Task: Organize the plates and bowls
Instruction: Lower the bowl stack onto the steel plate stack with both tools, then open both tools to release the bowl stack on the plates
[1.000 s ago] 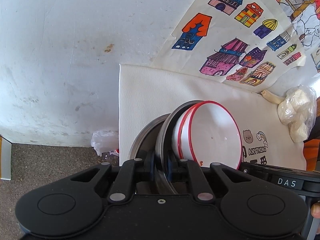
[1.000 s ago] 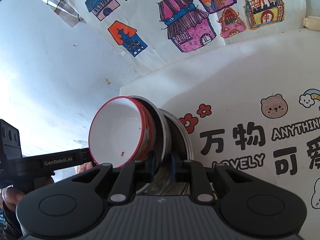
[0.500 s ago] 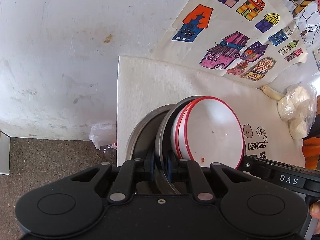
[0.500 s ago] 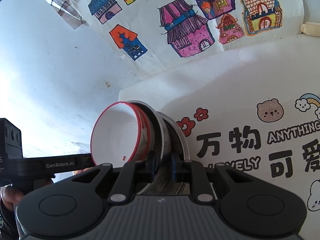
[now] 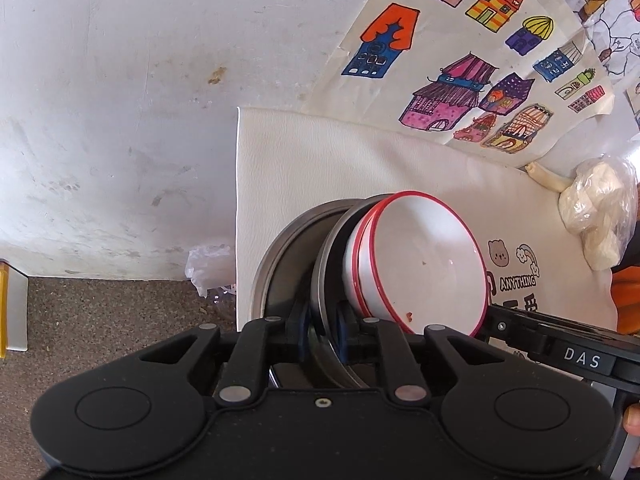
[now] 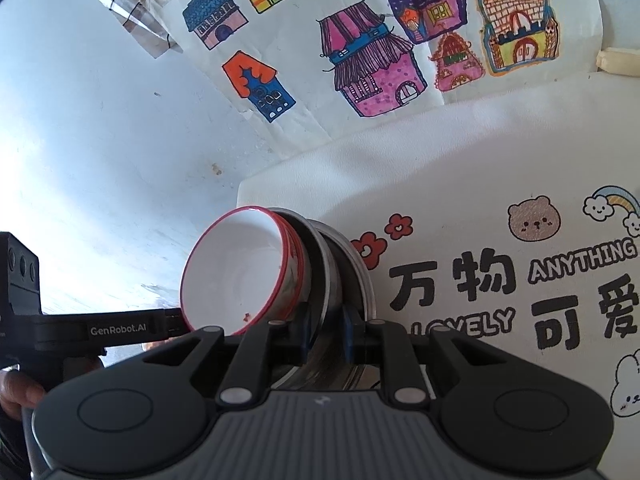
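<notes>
A stack of dishes hangs between my two grippers above the white mat. It is two nested white bowls with red rims (image 5: 420, 260) sitting in a steel plate (image 5: 326, 264), with a second steel plate (image 5: 280, 256) beneath. My left gripper (image 5: 322, 330) is shut on the steel plate's rim from one side. My right gripper (image 6: 326, 330) is shut on the steel rim (image 6: 332, 276) from the opposite side, with the white bowls (image 6: 240, 272) to its left. The stack looks tilted in both views.
The white printed mat (image 6: 500, 200) covers the table, its left edge (image 5: 239, 208) dropping to a brown floor (image 5: 120, 312). Children's house drawings (image 6: 372, 64) hang on the white wall behind. A plastic bag of pale lumps (image 5: 600, 216) lies at the mat's far right.
Both grippers with the stack have moved slightly back and lower over the mat; the grip on the steel rim is unchanged.
</notes>
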Demonstrator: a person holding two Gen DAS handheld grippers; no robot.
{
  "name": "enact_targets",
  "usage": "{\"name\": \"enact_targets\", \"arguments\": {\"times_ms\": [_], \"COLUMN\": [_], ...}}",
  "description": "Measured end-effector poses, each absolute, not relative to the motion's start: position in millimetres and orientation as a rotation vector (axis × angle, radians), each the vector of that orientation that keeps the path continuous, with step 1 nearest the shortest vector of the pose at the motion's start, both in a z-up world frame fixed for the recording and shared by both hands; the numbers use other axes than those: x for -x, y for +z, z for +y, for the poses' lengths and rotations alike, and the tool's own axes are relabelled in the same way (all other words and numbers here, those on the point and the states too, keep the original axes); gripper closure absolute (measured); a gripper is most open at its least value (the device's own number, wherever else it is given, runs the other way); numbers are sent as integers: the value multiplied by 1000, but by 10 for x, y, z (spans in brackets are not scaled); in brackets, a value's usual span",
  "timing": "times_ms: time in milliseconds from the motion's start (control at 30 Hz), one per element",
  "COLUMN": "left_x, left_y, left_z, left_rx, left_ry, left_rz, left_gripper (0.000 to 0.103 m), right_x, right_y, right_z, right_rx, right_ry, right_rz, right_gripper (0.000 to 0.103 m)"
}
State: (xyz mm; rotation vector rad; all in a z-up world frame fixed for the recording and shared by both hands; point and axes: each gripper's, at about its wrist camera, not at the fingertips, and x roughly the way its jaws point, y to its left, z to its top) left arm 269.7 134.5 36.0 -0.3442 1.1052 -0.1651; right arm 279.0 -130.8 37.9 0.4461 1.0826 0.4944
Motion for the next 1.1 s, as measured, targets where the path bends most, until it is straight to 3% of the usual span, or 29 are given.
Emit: {"name": "enact_targets", "arguments": {"times_ms": [567,1100], "left_x": [-2638,-2488], "left_y": [405,457], "left_z": [1351,1420], "left_rx": [342,353], "left_ry": [-159,-143], "left_rz": [1099,1044], "left_gripper": [83,72], "right_x": [-2719,-2555], "right_y": [420,528], "right_z": [-1380,-1447], "right_rx": [-447,-416], "right_ry": [485,460], "right_rz": [1055,970], "right_gripper": [79,60]}}
